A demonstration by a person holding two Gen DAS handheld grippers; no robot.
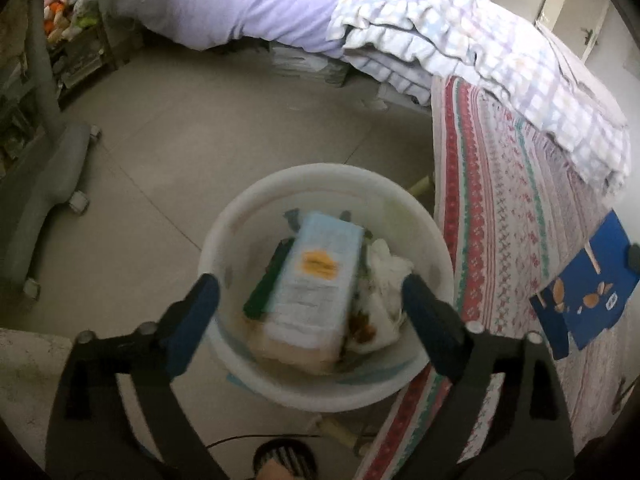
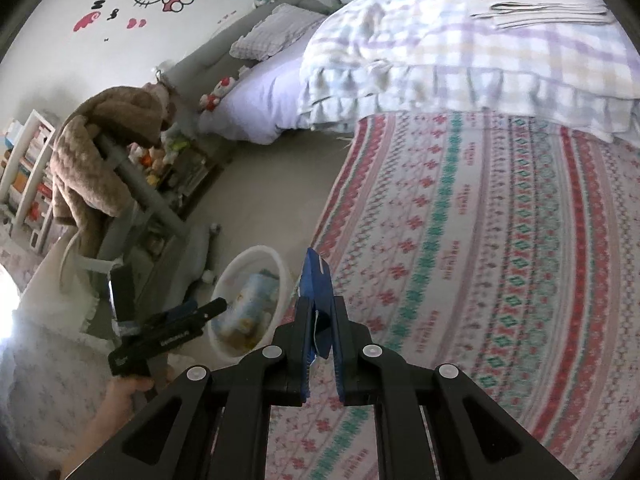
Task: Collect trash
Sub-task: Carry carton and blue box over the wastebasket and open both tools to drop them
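Observation:
A white round trash bin (image 1: pixel 240 240) stands on the floor beside the bed. In it lie a pale blue carton (image 1: pixel 316 280), a green packet and crumpled white paper (image 1: pixel 384 276). My left gripper (image 1: pixel 312 300) is open and empty, hovering just above the bin. My right gripper (image 2: pixel 322 320) is shut on a flattened blue cardboard box (image 2: pixel 316 280) and holds it over the bed's edge, right of the bin (image 2: pixel 276 264). The blue box also shows in the left wrist view (image 1: pixel 588 296), at the right. The left gripper (image 2: pixel 200 312) shows in the right wrist view.
A bed with a patterned red and green sheet (image 2: pixel 480 240) fills the right. A checked quilt (image 2: pixel 440 52) lies piled on it. A grey wheeled chair base (image 1: pixel 48 192) stands on the tiled floor at left. A brown robe (image 2: pixel 100 152) hangs over the chair.

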